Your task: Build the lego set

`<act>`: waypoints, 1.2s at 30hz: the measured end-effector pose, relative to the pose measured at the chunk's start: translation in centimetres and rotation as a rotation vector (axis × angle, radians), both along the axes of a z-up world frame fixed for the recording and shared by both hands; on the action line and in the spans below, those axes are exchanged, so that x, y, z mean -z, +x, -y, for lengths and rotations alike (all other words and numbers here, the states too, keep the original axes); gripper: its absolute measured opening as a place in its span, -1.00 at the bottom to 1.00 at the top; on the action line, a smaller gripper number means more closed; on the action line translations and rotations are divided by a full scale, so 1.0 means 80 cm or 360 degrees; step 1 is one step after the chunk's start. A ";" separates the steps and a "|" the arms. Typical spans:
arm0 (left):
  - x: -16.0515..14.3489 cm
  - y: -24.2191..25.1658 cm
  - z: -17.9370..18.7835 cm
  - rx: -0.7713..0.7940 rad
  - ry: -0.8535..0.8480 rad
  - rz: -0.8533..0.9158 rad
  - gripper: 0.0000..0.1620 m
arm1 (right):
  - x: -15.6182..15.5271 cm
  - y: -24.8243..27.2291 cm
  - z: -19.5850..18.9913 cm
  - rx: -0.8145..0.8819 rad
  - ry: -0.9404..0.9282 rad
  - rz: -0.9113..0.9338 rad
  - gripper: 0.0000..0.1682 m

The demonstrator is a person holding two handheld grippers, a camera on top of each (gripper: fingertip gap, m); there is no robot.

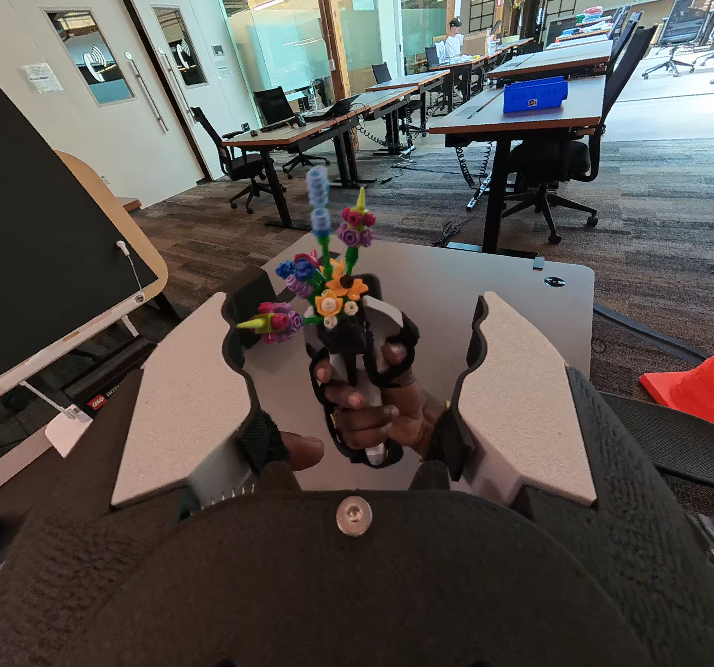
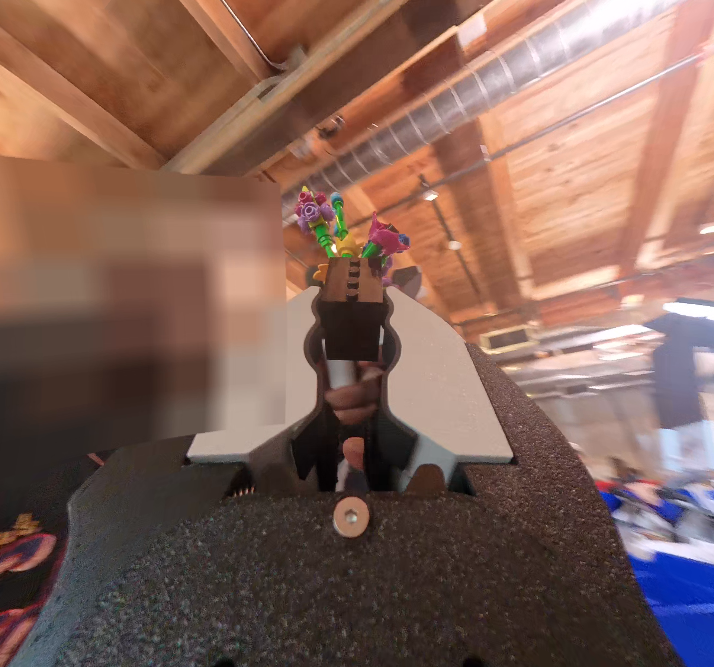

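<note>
A lego flower bouquet (image 1: 340,285) stands in a black brick pot (image 1: 347,333). It has blue, purple, magenta, orange and white blooms on green stems. My right gripper (image 1: 347,329) is shut on the pot and holds it upright above the grey table (image 1: 483,281), with a hand (image 1: 371,416) around the gripper's handle. In the right wrist view the right gripper (image 2: 349,300) clamps the black pot (image 2: 349,323), and the flowers (image 2: 340,231) rise toward the ceiling. My left gripper (image 1: 355,300) is wide open and empty, with its fingers on either side of the bouquet and nearer the camera.
A black board on a stand (image 1: 58,242) is at the left, with a lego box (image 1: 104,401) below it. An orange cone (image 1: 680,385) is at the right. Desks, office chairs and a blue bin (image 1: 535,94) stand beyond. A person (image 1: 454,43) sits far off.
</note>
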State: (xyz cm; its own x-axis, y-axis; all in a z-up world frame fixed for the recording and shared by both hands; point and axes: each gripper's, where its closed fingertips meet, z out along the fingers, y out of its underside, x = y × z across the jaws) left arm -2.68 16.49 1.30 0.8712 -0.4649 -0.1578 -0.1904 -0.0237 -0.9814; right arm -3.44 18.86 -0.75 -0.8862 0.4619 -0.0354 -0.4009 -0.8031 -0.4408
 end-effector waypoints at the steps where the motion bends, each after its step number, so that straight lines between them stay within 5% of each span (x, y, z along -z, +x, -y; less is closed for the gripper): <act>1: 0.000 -0.002 0.000 -0.0014 0.0000 0.0000 0.41 | 0.001 -0.002 0.000 0.0118 0.0034 0.0016 -0.68; 19: 0.004 -0.017 -0.003 -0.0127 -0.0029 0.0000 0.36 | -0.023 0.033 -0.006 0.2020 0.0221 -0.0184 -0.68; 21: 0.010 -0.012 -0.003 -0.0078 -0.0042 0.0012 0.22 | -0.025 0.035 -0.001 0.1917 0.0194 -0.0204 -0.68; 25: 0.011 0.003 0.002 0.0246 0.0047 0.0148 -0.10 | -0.030 0.051 -0.007 0.1084 -0.0086 -0.0293 -0.68; 27: 0.015 0.005 0.001 0.0369 0.0078 0.0204 -0.20 | -0.031 0.051 -0.007 0.0871 -0.0151 -0.0308 -0.68; 36: 0.017 0.012 -0.022 0.0419 0.0217 0.0322 -0.43 | -0.030 0.034 0.000 0.0565 -0.0262 -0.0308 -0.68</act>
